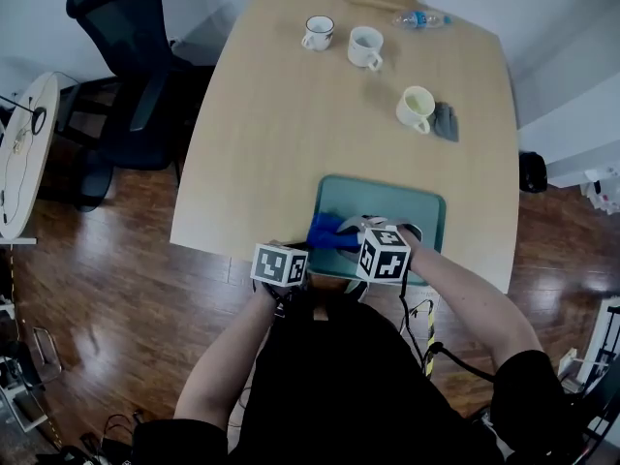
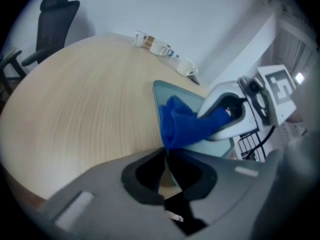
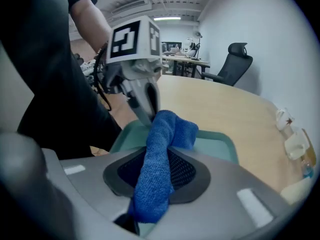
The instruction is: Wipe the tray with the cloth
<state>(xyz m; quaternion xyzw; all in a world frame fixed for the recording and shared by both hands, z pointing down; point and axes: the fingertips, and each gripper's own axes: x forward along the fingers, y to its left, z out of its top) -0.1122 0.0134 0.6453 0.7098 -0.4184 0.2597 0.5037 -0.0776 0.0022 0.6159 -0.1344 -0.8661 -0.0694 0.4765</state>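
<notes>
Teal tray (image 1: 407, 206) lying flat, bunched blue cloth (image 1: 325, 231) on its left end

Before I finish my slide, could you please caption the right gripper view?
Right tool shut on the blue cloth, over the tray.

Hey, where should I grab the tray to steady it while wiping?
Pinch the raised rim of the tray at its near-left corner, coming from the near edge of the table: the lip is thin and upright, and that corner lies at the left gripper.
</notes>
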